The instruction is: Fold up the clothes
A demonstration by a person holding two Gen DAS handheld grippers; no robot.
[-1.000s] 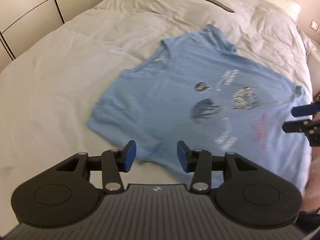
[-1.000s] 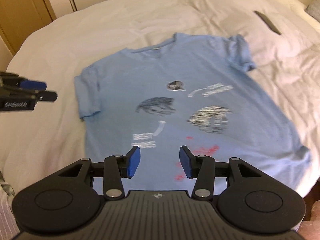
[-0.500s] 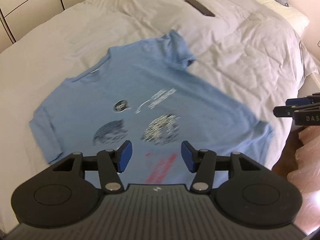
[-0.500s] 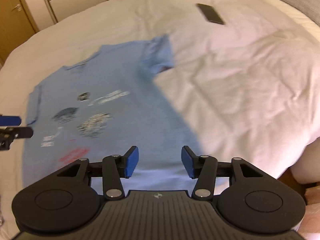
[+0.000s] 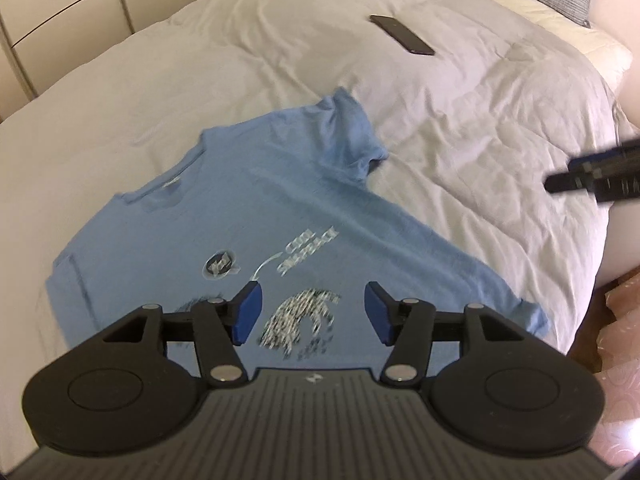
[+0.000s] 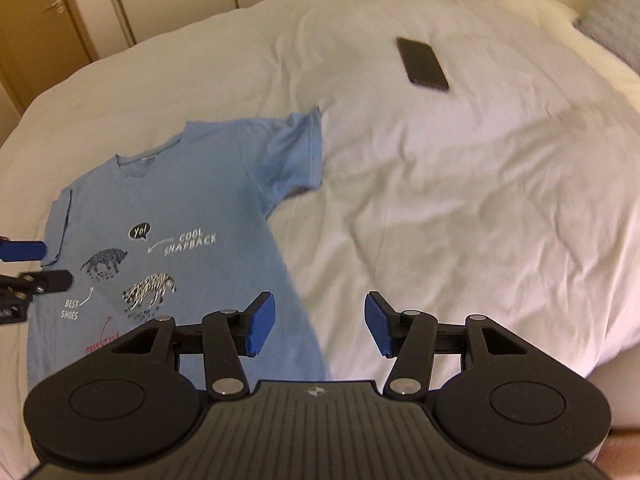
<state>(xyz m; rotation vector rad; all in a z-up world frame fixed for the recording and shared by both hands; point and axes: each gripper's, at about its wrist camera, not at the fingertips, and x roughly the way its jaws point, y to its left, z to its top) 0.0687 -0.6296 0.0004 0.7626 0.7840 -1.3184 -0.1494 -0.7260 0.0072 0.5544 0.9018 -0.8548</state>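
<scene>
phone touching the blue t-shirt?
Apart. The right wrist view shows the phone lying on the white duvet, with bare duvet between it and the t-shirt's nearest sleeve.

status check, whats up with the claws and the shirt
Left claw and right claw both open, nothing between pads, jaws just widened. Blue t-shirt flat on bed, unfolded. Phone lies beyond the shirt, clear of it.

T-shirt hem behind claw body, red print perhaps unreadable
</scene>
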